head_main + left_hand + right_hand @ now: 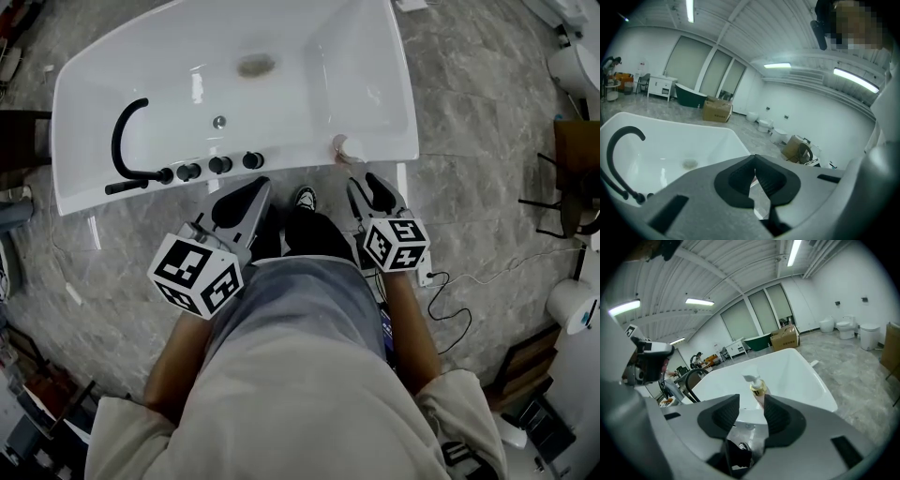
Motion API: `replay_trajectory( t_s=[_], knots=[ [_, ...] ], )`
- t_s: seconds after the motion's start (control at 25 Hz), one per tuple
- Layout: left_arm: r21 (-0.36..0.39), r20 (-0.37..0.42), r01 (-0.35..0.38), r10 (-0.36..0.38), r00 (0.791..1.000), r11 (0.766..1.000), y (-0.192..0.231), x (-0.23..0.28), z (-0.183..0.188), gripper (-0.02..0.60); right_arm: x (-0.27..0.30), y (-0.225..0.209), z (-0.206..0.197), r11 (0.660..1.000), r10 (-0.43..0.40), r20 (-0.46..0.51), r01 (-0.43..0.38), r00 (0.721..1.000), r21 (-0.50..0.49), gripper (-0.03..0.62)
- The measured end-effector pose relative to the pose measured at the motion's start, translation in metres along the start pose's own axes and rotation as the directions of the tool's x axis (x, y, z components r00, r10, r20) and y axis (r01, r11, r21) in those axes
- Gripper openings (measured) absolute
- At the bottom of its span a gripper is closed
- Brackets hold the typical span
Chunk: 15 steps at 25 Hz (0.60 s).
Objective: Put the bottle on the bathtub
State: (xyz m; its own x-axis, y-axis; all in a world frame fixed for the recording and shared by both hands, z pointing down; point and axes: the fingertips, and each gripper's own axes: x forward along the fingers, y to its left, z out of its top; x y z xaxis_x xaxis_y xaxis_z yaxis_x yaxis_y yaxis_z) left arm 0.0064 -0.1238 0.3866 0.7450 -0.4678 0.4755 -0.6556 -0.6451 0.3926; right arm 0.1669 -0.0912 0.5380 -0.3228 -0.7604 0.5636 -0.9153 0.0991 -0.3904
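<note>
On the near rim of the white bathtub (394, 141), towards its right corner, a pump bottle (349, 147) is seen standing upright. In the right gripper view its white pump head, gold collar and pinkish body are shown rising just past the jaw tips, close to the right-hand jaw. Whether that jaw touches the bottle cannot be told.

The right gripper (367, 186) is held just short of the bottle, with its jaws set apart and nothing clamped between them. The left gripper (255, 187) is held near the rim further left, below the row of black knobs (220, 166). Its jaws are brought together at the tips, and nothing is held in them.

A curved black faucet (127, 131) is mounted at the left end of the rim, and a drain (255, 66) is seen on the tub bottom. A marker cube (197, 274) is carried on the left gripper, and another one on the right. Between the grippers a shoe (306, 198) is planted on the grey tiled floor (487, 112). A black cable (452, 305) is laid on the floor at the right.
</note>
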Motion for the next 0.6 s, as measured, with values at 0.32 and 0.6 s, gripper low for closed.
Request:
replay_trajectory(
  t_s=[0.32,0.6],
  knots=[
    [0.015,0.014,0.032,-0.032,0.999,0.999,-0.005,0.011,0.008,0.008,-0.036,0.019,0.036,0.999,0.053,0.033,-0.053,0.998,-0.008,0.103],
    [0.034,0.082,0.062,-0.065,0.995,0.998,-0.013,0.019,0.030,0.009,-0.063,0.014,0.069,0.999,0.015,0.081,-0.012,0.997,-0.045,0.049]
  ],
)
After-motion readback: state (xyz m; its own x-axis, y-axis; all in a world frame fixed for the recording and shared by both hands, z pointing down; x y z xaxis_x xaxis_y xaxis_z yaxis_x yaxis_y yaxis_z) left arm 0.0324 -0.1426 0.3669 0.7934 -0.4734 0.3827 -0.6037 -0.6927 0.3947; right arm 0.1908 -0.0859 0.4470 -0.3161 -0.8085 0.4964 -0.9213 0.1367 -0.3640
